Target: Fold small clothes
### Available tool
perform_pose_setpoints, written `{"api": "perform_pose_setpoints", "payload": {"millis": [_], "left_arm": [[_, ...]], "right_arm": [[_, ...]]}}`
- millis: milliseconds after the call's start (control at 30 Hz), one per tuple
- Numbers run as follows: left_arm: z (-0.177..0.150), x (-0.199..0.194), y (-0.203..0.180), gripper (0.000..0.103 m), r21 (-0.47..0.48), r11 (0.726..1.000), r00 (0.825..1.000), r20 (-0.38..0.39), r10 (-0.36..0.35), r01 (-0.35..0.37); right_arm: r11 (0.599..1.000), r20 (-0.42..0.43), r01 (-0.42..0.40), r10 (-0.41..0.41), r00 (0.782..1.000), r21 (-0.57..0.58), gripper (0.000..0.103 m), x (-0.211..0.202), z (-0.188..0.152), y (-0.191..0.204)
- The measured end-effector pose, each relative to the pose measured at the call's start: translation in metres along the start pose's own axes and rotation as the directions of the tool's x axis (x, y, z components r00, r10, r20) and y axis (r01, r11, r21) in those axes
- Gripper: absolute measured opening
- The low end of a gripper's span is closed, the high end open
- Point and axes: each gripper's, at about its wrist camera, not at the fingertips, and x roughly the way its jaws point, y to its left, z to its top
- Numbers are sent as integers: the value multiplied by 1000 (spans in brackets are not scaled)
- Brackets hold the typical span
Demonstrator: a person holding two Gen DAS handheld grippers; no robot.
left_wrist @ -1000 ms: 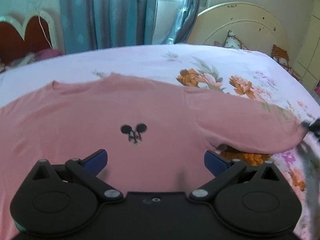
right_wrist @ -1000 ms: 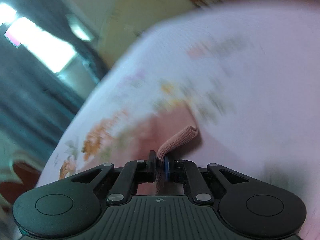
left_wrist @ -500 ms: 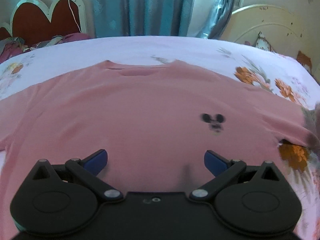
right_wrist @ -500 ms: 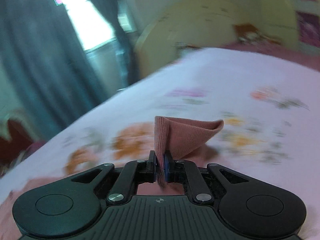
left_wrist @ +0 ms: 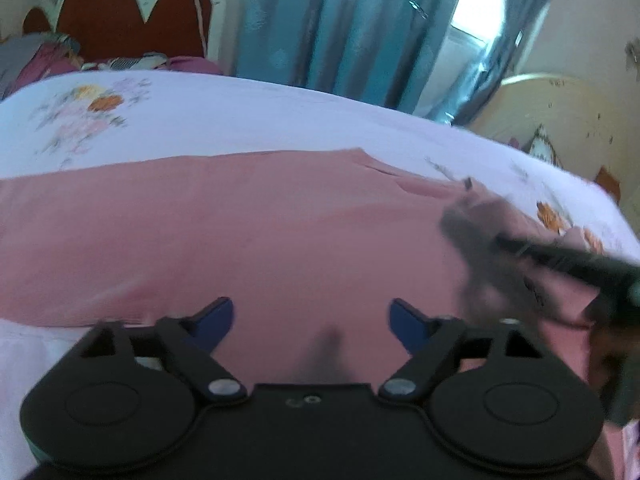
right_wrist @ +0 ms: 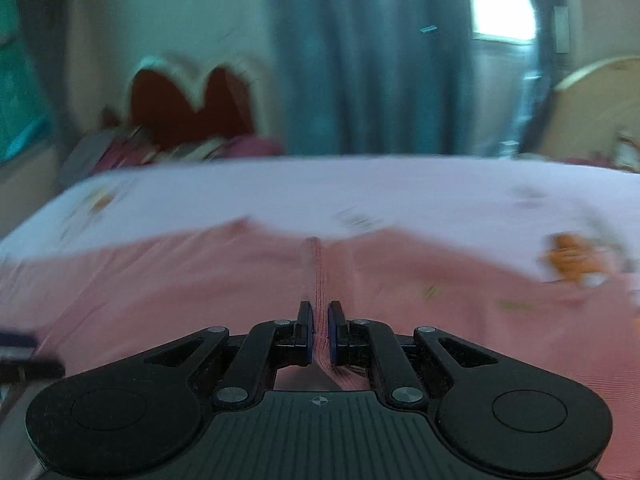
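Garment: pink knit cotton shirt (left_wrist: 248, 232) lay spread on white floral bedsheet (left_wrist: 240, 120).
Right gripper (right_wrist: 319, 330): pinched a shirt fold.
Left gripper (left_wrist: 310, 320): jaws closing, nothing between them.
Risk: fast carry could slip the fold; both grippers might collide.

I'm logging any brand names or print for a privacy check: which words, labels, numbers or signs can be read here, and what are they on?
None can be read.
The pink shirt shows no print that can be made out; small greenish marks on it in the right wrist view are too blurred to read.
The floral bedsheet bears only flowers.
The right gripper bears only a crosshair mark, no text.
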Motion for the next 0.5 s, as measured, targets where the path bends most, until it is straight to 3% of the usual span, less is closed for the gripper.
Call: {"api": "perform_pose_setpoints", "payload": {"millis": [100,133,200,233,267,333,433,500], "left_arm": [[1,0,10,71,-30,999,999,4,-34,34],[1,1,10,71,-34,998,999,6,-47,47],[4,6,5,86,-32,996,997,14,-80,80],[6,10,0,88,-29,995,995,20,-97,97],[7,14,-3,88,-27,992,992,23,-125,125],[9,28,-20,83,-24,980,980,3,-199,199],[12,60,-50,70,-1,965,964,-47,-263,264],[16,82,-65,67,-2,955,952,-69,-297,297]], "right_arm": [[999,-60,20,-23,998,-44,7,30,-19,24],[996,-38,55,-57,998,-72,8,31,-24,30],[992,-22,92,-94,995,-89,35,25,-26,34],[991,-2,104,-105,994,-80,69,18,-27,35],[991,23,109,-108,994,-72,75,9,-31,31],[994,17,108,-108,994,-34,74,-12,-40,21],[987,-24,146,-144,989,67,35,-38,-50,-15],[970,-50,210,-205,978,125,34,-54,-59,-42]]}}
